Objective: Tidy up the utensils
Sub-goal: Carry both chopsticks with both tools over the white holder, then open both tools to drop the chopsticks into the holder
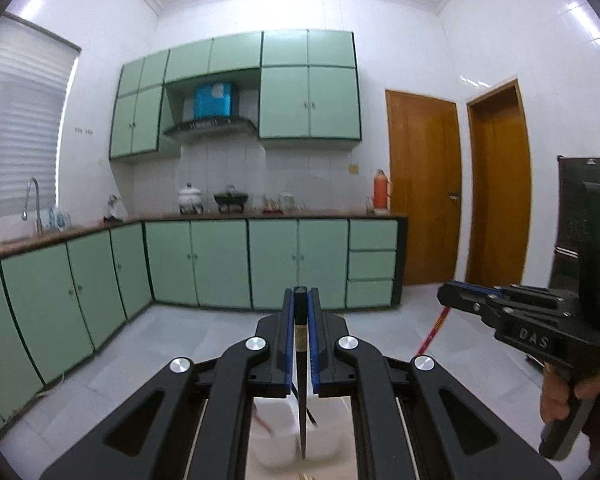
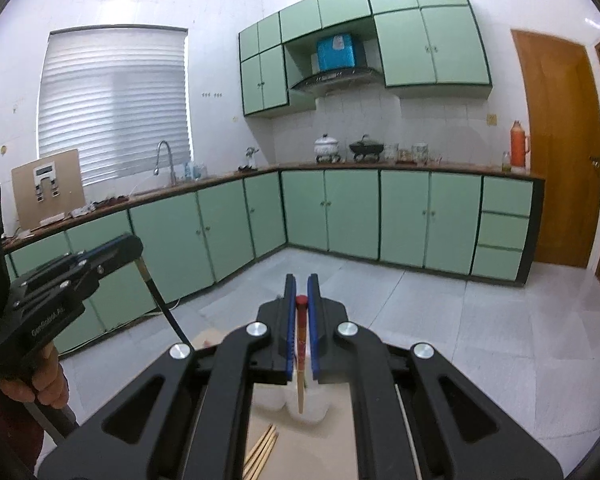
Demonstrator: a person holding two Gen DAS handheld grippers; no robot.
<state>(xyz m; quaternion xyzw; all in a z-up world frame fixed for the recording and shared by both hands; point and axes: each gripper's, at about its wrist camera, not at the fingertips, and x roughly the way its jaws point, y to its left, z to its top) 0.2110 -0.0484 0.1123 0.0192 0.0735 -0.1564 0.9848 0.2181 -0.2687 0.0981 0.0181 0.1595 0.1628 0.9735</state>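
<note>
While both pairs of tongs are hanging above the desk, each is pinching a single utensil. The left tongs [image 1: 300, 300] are closing their blue-lined jaws almost fully on a black chopstick [image 1: 301, 392], which is hanging steeply down between the pads, its tip dangling over a white container [image 1: 276, 436] on the desk below. A red-tipped stick is leaning inside that container (too blurred to say more of it). From the right wrist view the same left tongs [image 2: 134, 246] are showing at the left edge, with the black chopstick [image 2: 164, 308] slanting downward from them and a hand [image 2: 44, 380] gripping the handle.

The right tongs [image 2: 301, 300] are clamping tight on a red-topped chopstick [image 2: 301, 360], its red cap sitting between the blue pads and its pale wooden shaft pointing down over the white container [image 2: 312, 404]. Just beside that container, a few loose wooden chopsticks [image 2: 264, 448] are lying on the pale desk [image 2: 340, 452]. In the left wrist view the right tongs [image 1: 446, 292] are reaching in from the right edge, held by a hand [image 1: 568, 396].

Beyond the desk, grey floor tiles are stretching to green cabinets [image 2: 352, 212] running along two walls, with a faucet [image 2: 165, 160] under the shaded window and an orange thermos [image 2: 518, 144] standing near the wooden door [image 2: 556, 148].
</note>
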